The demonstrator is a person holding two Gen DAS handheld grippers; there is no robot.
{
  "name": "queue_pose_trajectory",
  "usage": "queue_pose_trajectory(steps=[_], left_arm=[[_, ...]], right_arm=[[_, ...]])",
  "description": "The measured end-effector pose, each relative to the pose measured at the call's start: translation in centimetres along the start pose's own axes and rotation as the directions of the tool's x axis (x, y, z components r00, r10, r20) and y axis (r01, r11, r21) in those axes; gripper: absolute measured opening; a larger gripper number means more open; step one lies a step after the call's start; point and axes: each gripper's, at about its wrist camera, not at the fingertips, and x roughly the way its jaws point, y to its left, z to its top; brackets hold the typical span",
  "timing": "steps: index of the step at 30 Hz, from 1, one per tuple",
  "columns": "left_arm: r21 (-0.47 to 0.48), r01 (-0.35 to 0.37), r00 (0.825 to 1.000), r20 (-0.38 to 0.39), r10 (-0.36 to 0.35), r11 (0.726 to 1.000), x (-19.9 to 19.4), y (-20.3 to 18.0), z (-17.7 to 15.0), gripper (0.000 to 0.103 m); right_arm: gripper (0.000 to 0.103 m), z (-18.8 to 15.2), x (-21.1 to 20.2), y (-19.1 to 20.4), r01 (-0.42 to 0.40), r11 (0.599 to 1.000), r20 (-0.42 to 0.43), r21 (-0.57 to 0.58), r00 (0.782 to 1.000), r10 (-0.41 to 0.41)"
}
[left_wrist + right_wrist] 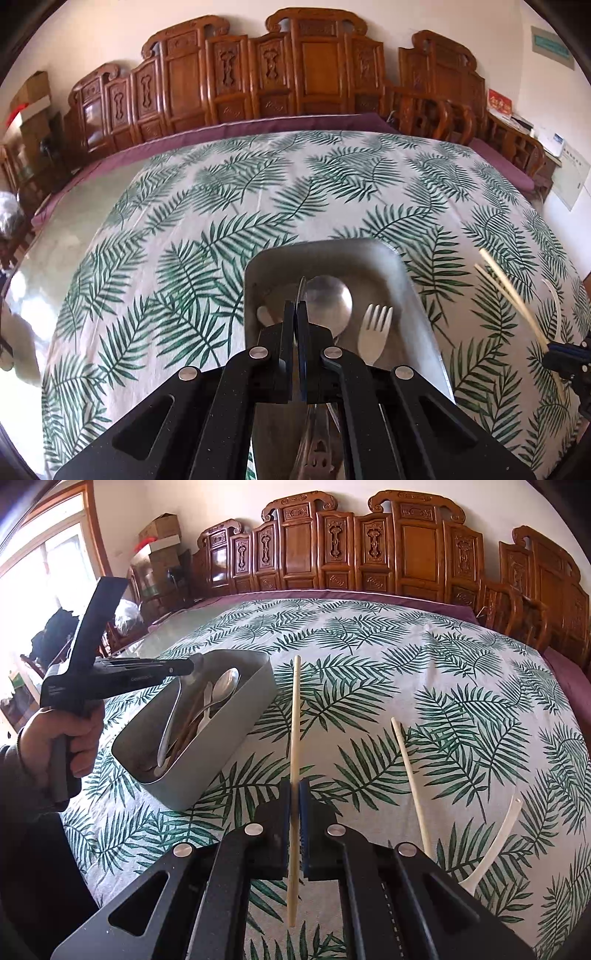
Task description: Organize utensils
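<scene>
left wrist: left gripper [299, 314] pinched a thin metal utensil [301, 286] over the grey bin [417, 295], above a spoon [328, 301] and pale fork [375, 328] | right wrist: right gripper [294, 794] clamped a long cream chopstick [294, 738]; second chopstick [410, 786] lay on the leaf cloth [443, 672], right of it

Right gripper [294, 794] clamps a pale chopstick [294, 760] above a leaf-print tablecloth [424, 672].

The chopstick runs straight up the middle of the view, pinched between the two black fingers [275, 830] with its ends sticking out on both sides. To the left stands a grey metal bin [229, 746] holding a metal spoon [225, 690] and other utensils (too jumbled to name). A hand [62, 738] holds the left gripper [184, 666] at the bin's rim. On the right lie a second chopstick [410, 779] and a white plastic spoon [495, 842]. Carved wooden chairs [369, 542] line the far wall.
</scene>
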Motion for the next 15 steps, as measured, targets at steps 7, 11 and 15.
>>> queue_pose_trajectory(steps=[7,11,15], left_arm=[[-0.008,0.021,1.0,-0.022,-0.021,1.0,0.2,0.3,-0.4,0.002],[-0.015,0.036,0.999,-0.01,-0.036,0.999,-0.4,0.5,-0.4,0.004],[-0.04,0.045,0.999,0.001,-0.045,0.998,-0.9,0.9,-0.2,0.021]], right_arm=[[0.006,0.3,-0.6,0.1,0.024,1.0,0.012,0.004,1.0,-0.024],[0.006,1.1,-1.2,0.6,0.046,0.999,0.026,-0.021,0.999,-0.046],[0.006,2.2,-1.3,1.6,0.03,0.999,0.034,-0.021,0.999,-0.03]])
